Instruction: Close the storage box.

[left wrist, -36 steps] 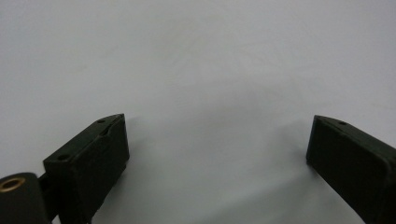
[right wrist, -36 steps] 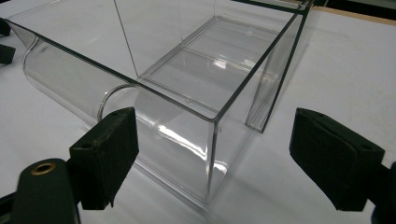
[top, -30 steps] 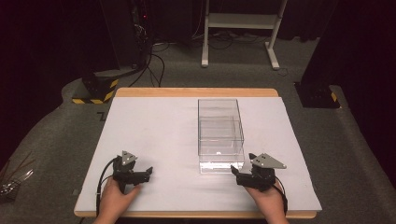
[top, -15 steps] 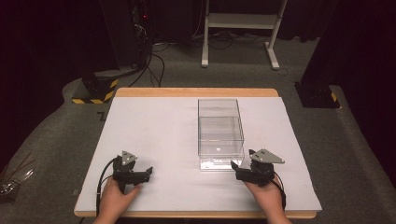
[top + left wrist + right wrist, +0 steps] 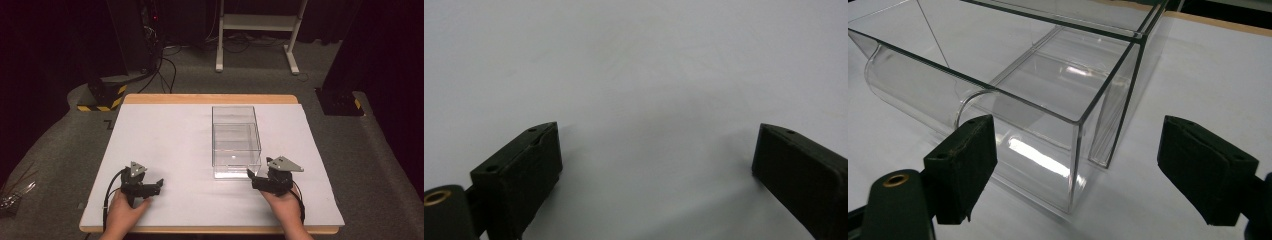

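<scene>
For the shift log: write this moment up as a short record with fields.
surface: white table cover
main object: clear plastic box, open-topped, upright
left gripper: jaws open, nothing between them, apart from the box
right gripper: jaws open, box's near corner in front of them
contact: none seen

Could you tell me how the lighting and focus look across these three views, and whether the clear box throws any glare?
High view: the white table cover is evenly lit, the surroundings dark, and the clear box has faint edges. Right gripper view: bright streaks of glare on the box's front wall, edges sharp. Left gripper view: soft shadows under the open jaws, which look slightly blurred.
</scene>
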Demonstrator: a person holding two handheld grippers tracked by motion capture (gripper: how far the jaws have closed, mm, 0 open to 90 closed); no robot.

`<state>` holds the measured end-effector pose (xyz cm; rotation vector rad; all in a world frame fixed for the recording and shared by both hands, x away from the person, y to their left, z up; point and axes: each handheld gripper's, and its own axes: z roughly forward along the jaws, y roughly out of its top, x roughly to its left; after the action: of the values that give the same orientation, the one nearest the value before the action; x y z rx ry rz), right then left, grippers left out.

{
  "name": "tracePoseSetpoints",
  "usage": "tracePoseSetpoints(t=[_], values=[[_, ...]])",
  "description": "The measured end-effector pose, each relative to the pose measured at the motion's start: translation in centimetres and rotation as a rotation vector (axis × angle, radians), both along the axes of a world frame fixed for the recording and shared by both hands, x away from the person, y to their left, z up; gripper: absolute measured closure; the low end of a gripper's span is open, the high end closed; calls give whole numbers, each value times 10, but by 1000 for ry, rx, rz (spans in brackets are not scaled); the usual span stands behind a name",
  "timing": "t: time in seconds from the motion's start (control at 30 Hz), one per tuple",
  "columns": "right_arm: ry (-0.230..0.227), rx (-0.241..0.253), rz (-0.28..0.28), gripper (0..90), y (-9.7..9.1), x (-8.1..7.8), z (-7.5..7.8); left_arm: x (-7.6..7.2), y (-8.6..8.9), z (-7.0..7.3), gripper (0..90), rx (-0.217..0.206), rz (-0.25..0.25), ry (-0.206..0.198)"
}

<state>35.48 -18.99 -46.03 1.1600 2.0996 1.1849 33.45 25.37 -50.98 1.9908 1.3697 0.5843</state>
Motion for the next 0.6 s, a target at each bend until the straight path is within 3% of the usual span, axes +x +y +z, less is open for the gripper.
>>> tracePoseSetpoints(t=[0.6], values=[[6, 8, -23, 160, 1, 16, 0, 0, 0, 0, 60, 3, -1, -1]])
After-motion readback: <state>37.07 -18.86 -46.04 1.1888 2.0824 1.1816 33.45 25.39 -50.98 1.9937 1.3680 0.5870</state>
